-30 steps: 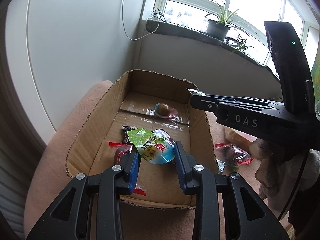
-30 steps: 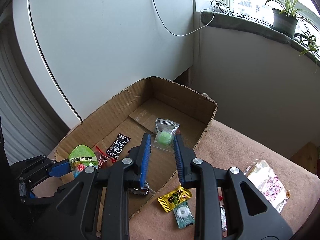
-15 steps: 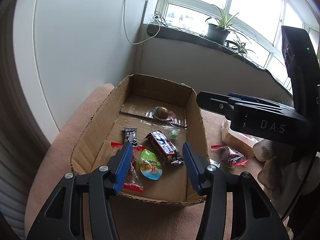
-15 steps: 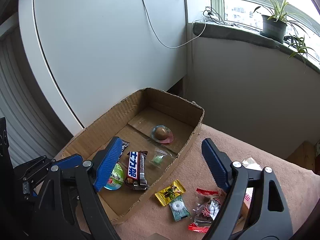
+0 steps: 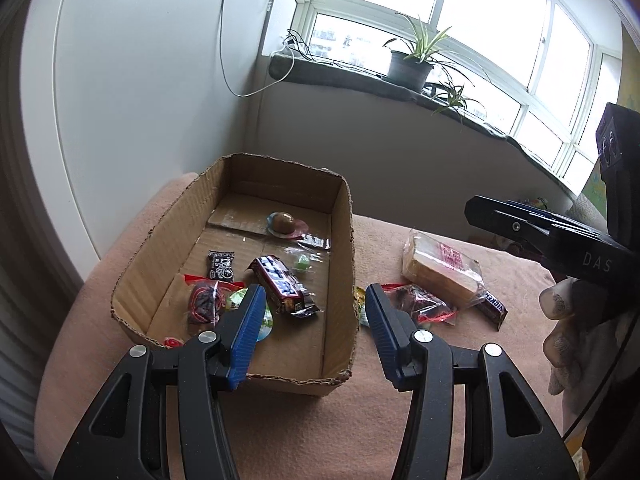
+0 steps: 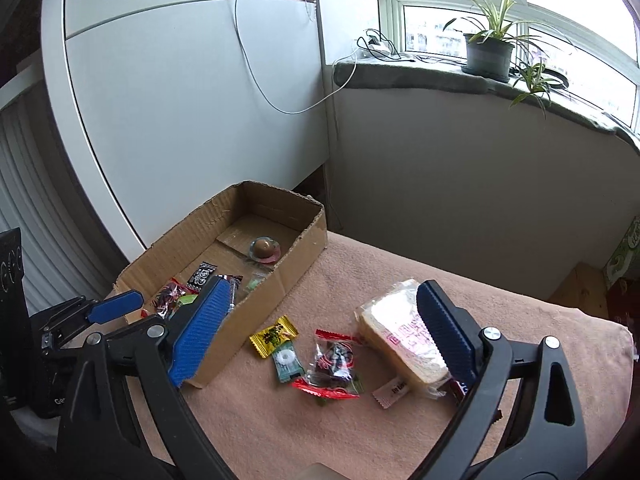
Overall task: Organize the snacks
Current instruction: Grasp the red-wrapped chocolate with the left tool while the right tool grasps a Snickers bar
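Observation:
The cardboard box holds a chocolate bar, a round jelly, a black packet, a red-wrapped packet and a small green candy. My left gripper hangs open above the box's near right corner, holding nothing. A green jelly cup peeks out behind its left finger. My right gripper stands wide, its jaws opening and empty, above the loose snacks: a yellow candy, a mint packet, a red packet and wrapped bread.
The box sits at the left of a pink-covered table, close to a white wall. A small white sachet and a dark bar lie by the bread. Potted plants stand on the far windowsill. A gloved hand holds the right gripper.
The left gripper opened, left the green jelly cup in the box and drew back. The right gripper opened, dropped the chocolate bar into the box and swung right over the loose snacks.

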`<state>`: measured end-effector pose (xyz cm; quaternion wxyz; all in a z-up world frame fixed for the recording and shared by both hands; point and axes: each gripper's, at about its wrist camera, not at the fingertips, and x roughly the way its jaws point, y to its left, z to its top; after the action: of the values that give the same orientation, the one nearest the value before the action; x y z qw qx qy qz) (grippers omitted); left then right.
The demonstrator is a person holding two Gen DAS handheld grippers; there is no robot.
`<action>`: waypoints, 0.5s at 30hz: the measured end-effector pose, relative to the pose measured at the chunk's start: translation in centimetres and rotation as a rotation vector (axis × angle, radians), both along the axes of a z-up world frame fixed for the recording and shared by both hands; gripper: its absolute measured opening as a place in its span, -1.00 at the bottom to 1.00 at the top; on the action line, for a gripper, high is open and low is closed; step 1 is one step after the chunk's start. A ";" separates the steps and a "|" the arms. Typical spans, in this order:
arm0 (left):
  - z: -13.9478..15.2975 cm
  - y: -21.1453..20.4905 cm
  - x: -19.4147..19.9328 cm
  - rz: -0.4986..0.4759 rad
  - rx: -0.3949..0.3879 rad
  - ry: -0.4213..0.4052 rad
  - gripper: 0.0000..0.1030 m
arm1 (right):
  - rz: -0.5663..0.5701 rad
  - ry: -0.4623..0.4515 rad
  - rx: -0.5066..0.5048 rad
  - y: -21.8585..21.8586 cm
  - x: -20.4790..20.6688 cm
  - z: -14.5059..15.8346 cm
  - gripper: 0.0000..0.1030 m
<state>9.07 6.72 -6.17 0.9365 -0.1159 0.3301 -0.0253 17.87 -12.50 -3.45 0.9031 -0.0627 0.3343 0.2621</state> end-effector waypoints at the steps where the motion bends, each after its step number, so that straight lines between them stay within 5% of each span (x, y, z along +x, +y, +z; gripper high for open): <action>1: 0.1 -0.4 0.0 -0.006 0.001 -0.002 -0.01 | -0.014 0.001 -0.002 -1.0 -0.1 0.0 0.87; 15: -0.4 -7.0 0.9 -0.134 -0.017 0.019 -0.01 | -0.189 0.073 0.000 -14.4 0.1 -1.8 0.87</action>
<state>9.97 -0.31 -6.57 0.9284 -0.1021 0.3458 -0.0895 18.00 -26.90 -5.29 0.9110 -0.0216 0.3713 0.1779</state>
